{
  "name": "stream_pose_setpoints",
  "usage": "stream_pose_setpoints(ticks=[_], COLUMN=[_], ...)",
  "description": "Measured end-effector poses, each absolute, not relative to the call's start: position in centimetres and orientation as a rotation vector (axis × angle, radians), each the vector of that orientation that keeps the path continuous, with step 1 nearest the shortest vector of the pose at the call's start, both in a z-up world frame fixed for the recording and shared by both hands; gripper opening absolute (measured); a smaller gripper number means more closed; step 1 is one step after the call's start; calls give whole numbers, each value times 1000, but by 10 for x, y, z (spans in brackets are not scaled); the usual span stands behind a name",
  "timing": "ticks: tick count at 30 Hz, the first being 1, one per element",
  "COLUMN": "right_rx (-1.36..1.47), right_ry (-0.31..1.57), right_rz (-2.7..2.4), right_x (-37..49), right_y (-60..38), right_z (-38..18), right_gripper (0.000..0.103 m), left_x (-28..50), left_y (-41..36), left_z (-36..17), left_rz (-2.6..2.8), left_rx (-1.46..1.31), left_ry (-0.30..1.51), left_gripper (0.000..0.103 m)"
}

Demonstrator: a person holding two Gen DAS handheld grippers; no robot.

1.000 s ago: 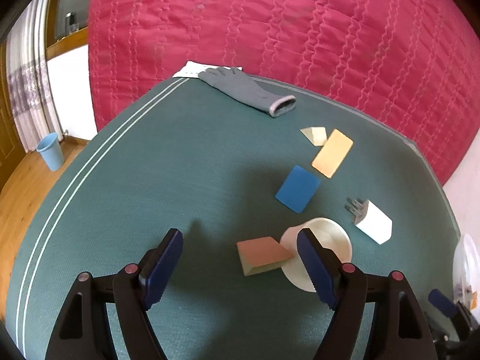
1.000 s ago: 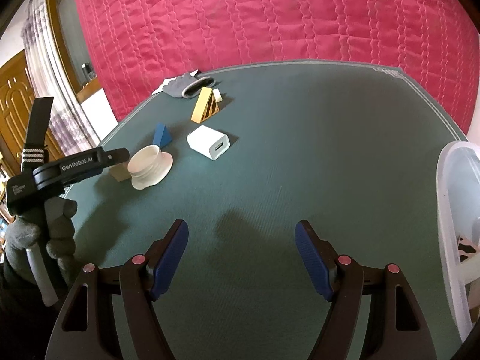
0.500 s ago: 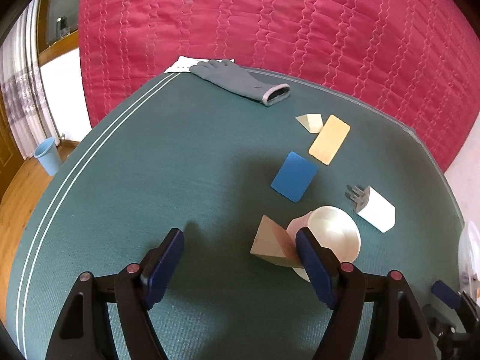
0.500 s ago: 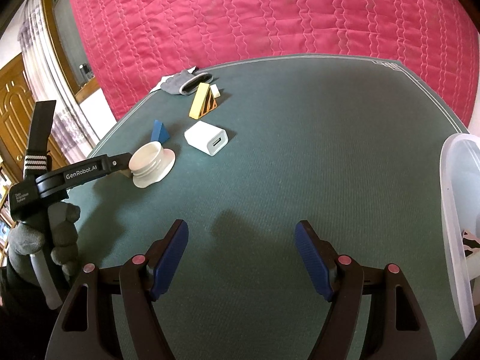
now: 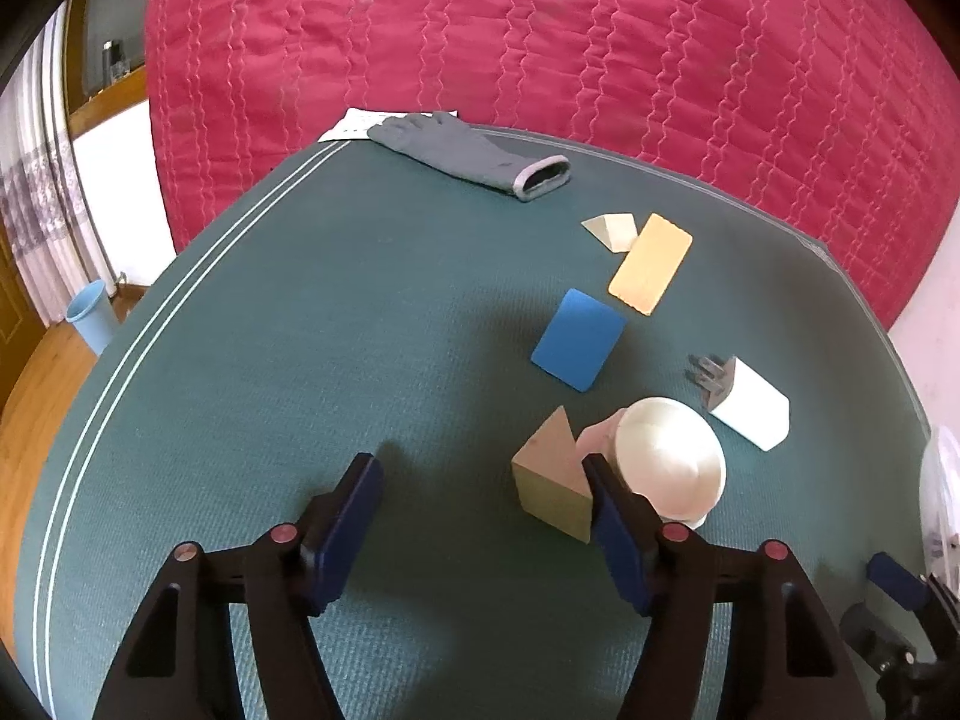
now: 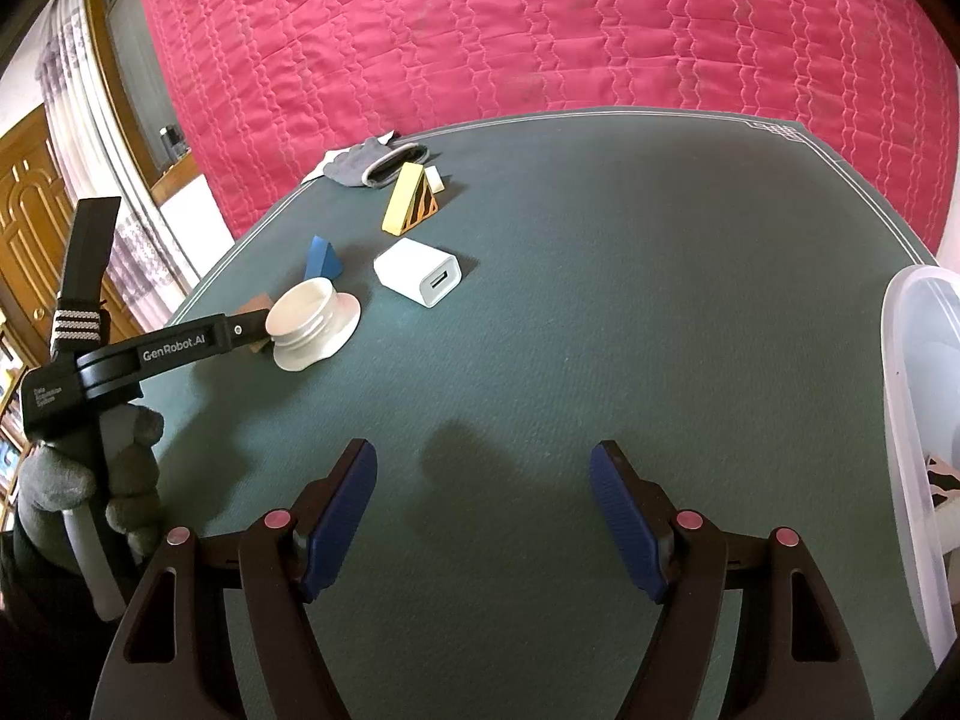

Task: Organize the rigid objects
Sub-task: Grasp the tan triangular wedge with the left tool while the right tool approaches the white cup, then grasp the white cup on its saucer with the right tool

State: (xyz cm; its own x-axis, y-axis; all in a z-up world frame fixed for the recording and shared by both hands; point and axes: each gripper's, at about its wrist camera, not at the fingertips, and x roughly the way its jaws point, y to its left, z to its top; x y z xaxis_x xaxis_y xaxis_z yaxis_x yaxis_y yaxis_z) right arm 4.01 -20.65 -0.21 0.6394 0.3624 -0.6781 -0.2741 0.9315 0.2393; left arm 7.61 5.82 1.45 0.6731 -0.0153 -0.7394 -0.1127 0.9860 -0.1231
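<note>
On the green mat, a brown wooden wedge stands between the jaws of my left gripper, right against the right finger; the left pad is well clear of it. Those jaws are closing. A white round cap sits just outside the right finger. Farther back lie a blue wedge, a yellow wedge, a small cream wedge and a white charger. My right gripper hangs open over bare mat. In the right wrist view the left gripper's finger reaches to the cap.
A grey glove lies on a sheet of paper at the mat's far edge, below a red quilted backdrop. A clear plastic bin stands at the right. A blue bucket is on the floor, left. A gloved hand holds the left gripper.
The brown wedge has turned from lying flat to standing with a triangular face toward me, against the right finger. The left jaws have narrowed. The right gripper has stayed put.
</note>
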Motion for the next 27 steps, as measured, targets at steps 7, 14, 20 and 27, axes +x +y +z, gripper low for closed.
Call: stream_pose_setpoints(ticks=[7, 14, 20, 27], right_rx=[111, 74, 54, 30], right_ry=[800, 803, 814, 781], right_rz=[364, 383, 451, 521], right_x=[39, 37, 39, 53], right_y=[-205, -196, -182, -156], right_z=[-2, -3, 0, 12], right_gripper=[75, 75, 75, 75], left_x=[75, 74, 72, 73], left_y=[55, 50, 42, 47], left_z=[15, 17, 21, 21], left_rz=[29, -44, -91, -84], left_rx=[-162, -174, -148, -172], left_ry=[820, 790, 759, 760], left_gripper=[58, 34, 23, 21])
